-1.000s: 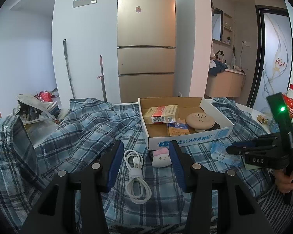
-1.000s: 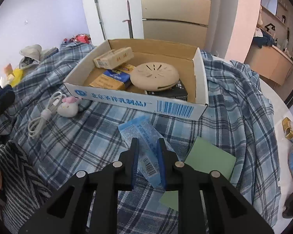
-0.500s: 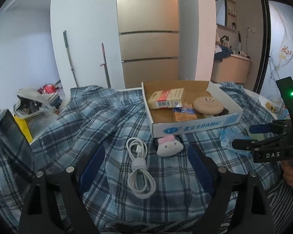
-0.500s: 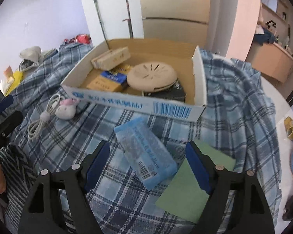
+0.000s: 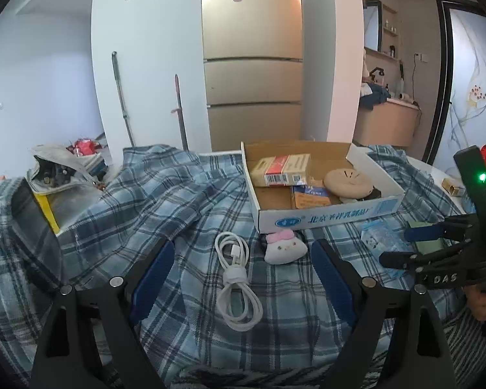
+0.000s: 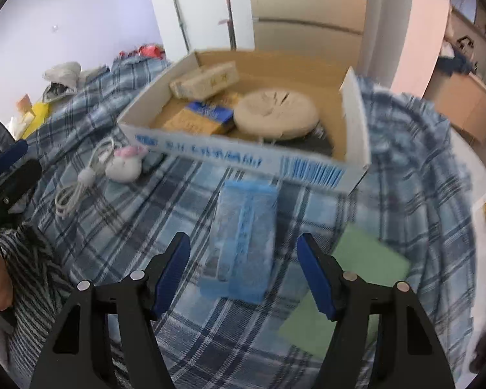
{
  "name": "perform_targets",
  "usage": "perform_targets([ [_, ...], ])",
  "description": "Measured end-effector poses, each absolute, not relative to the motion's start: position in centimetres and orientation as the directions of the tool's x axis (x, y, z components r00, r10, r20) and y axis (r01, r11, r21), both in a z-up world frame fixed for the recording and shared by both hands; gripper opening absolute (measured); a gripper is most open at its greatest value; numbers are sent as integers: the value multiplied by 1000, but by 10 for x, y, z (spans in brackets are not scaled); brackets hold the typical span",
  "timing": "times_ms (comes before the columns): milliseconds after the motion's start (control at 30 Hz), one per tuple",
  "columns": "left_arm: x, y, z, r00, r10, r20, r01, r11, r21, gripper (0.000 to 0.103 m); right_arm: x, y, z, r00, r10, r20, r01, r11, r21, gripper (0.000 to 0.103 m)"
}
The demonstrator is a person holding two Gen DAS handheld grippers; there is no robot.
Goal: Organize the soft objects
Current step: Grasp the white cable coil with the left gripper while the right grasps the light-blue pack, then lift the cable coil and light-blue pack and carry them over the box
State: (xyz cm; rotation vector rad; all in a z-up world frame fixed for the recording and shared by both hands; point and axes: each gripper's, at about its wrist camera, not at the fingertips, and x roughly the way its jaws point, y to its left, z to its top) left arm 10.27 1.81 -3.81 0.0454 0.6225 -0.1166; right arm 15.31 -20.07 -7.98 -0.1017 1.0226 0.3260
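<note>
Tissue pack [image 6: 243, 240]: blue, crinkly, flat on plaid cloth [image 6: 184, 201] | right gripper [image 6: 243, 269] spread | left gripper [image 5: 241, 278] spread

A tall beige multi-door refrigerator [image 5: 252, 58] stands against the far wall between white wall panels [image 5: 149, 64]. Two long-handled mop poles [image 5: 121, 97] lean on the left panel. To the right, a light wooden cabinet [image 5: 387, 123] carries clutter beneath small wall shelves [image 5: 390, 29], next to a dark-framed frosted glass door with a floral pattern [image 5: 469, 87]. Even daylight fills the room; the left walls look pale lilac [image 5: 39, 81].
</note>
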Motion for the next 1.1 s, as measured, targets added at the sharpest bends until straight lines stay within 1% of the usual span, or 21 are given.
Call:
perform_targets([
  [67, 106, 20, -40, 798, -86, -597, 110, 994, 5, 88, 154, -196, -83, 471, 204, -858, -319, 946, 50, 62],
  [133, 109, 21, -42, 784, -91, -614, 110, 994, -7, 88, 156, -194, -85, 462, 194, -865, -323, 946, 39, 49],
  [200, 111, 22, -44, 773, -97, -627, 111, 994, -16, 88, 155, -193, -85, 471, 176, -865, -315, 949, 21, 40],
  [233, 112, 22, -45, 771, -102, -629, 114, 993, -21, 85, 156, -194, -85, 472, 177, -864, -316, 948, 21, 39],
  [300, 112, 23, -45, 769, -103, -631, 113, 993, -25, 72, 156, -193, -83, 485, 170, -858, -309, 951, 14, 38],
  [333, 112, 23, -46, 766, -109, -634, 117, 993, -30, 70, 153, -195, -80, 499, 174, -849, -307, 952, 14, 38],
  [400, 112, 25, -46, 763, -114, -636, 115, 993, -39, 60, 148, -198, -71, 537, 193, -821, -313, 950, 18, 38],
  [433, 112, 27, -46, 764, -118, -634, 114, 992, -48, 58, 145, -198, -67, 558, 201, -805, -315, 949, 18, 38],
  [467, 113, 28, -46, 764, -119, -635, 109, 992, -56, 52, 141, -198, -62, 583, 215, -783, -320, 947, 23, 38],
  [500, 114, 31, -47, 761, -119, -637, 102, 993, -64, 40, 138, -198, -57, 605, 230, -762, -325, 945, 28, 38],
  [533, 115, 32, -47, 756, -126, -642, 101, 992, -76, 33, 135, -198, -53, 625, 241, -742, -330, 944, 29, 38],
  [567, 115, 35, -47, 756, -130, -642, 98, 991, -86, 23, 131, -197, -49, 644, 250, -723, -337, 941, 25, 38],
  [667, 114, 42, -45, 766, -144, -626, 85, 989, -123, 22, 127, -190, -44, 664, 265, -699, -357, 934, 14, 38],
  [767, 123, 41, -52, 725, -158, -670, 90, 987, -136, 22, 128, -190, -46, 654, 270, -707, -367, 930, 16, 38],
  [967, 135, 44, -58, 679, -172, -713, 78, 984, -163, 22, 130, -194, -49, 634, 288, -718, -374, 927, 41, 38],
  [1100, 149, 38, -47, 640, -152, -753, 82, 988, -130, 22, 128, -194, -47, 648, 288, -705, -369, 929, 41, 38],
])
